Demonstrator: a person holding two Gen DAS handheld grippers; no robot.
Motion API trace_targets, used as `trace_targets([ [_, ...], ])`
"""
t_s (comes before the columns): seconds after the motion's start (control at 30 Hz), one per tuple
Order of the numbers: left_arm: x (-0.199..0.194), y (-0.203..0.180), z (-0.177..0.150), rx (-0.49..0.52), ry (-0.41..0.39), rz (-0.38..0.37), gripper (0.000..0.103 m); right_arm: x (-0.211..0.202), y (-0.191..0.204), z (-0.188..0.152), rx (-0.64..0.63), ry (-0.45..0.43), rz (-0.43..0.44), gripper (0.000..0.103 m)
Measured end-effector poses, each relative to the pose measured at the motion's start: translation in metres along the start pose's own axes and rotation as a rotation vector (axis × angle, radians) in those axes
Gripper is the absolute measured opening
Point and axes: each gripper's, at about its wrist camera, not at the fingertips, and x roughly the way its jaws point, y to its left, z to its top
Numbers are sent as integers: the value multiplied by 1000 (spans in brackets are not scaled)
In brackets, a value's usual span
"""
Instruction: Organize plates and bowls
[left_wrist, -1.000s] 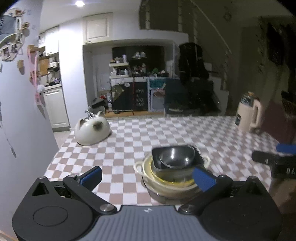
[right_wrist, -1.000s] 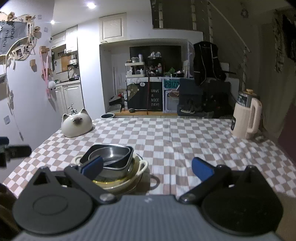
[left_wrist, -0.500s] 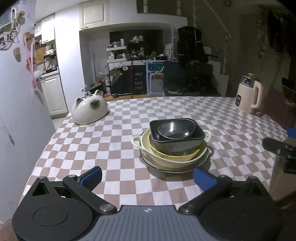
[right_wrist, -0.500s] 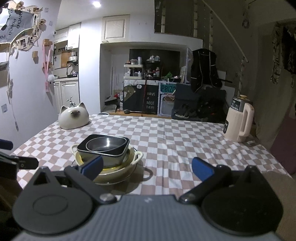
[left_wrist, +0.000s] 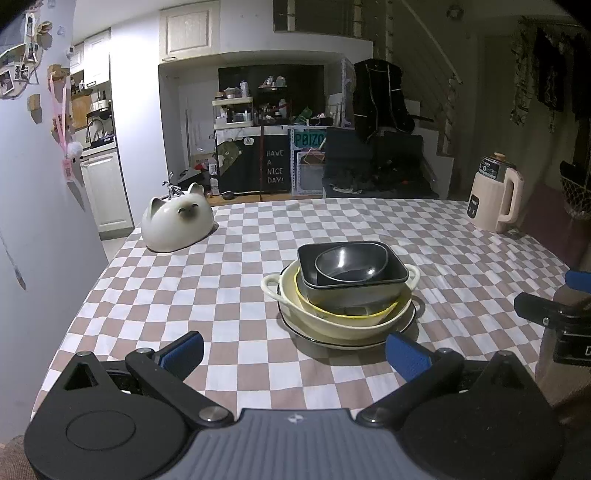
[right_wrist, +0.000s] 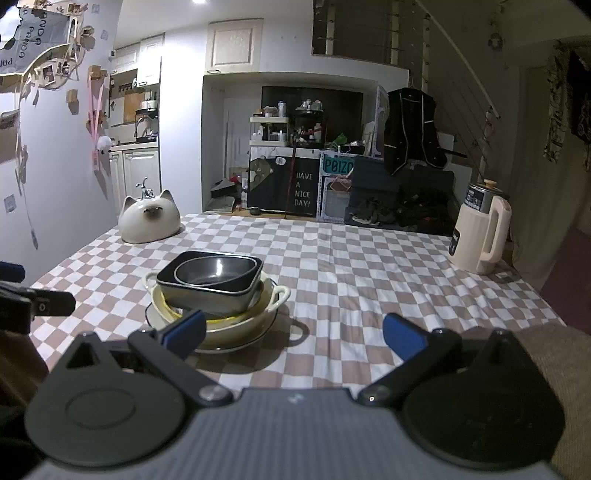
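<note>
A stack of dishes stands on the checkered table: a white plate at the bottom, a cream handled bowl, a yellow-rimmed bowl, a dark square dish, and a dark round bowl on top. The same stack shows in the right wrist view, with the square dish and the cream bowl. My left gripper is open and empty, near the table's front edge, short of the stack. My right gripper is open and empty, to the right of the stack.
A white cat-shaped ceramic piece sits at the table's far left. A cream kettle stands at the far right edge. A wall runs along the left side. The checkered tablecloth covers the table.
Both grippers have pulled back from the stack toward the table's front edge. The stack now sits farther off and has not moved.
</note>
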Motion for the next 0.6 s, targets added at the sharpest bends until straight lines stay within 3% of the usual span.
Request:
trace_targets([
  [0.6,3,0,-1,1,6,-4,103,2,-1,0,-2,6,2,103],
])
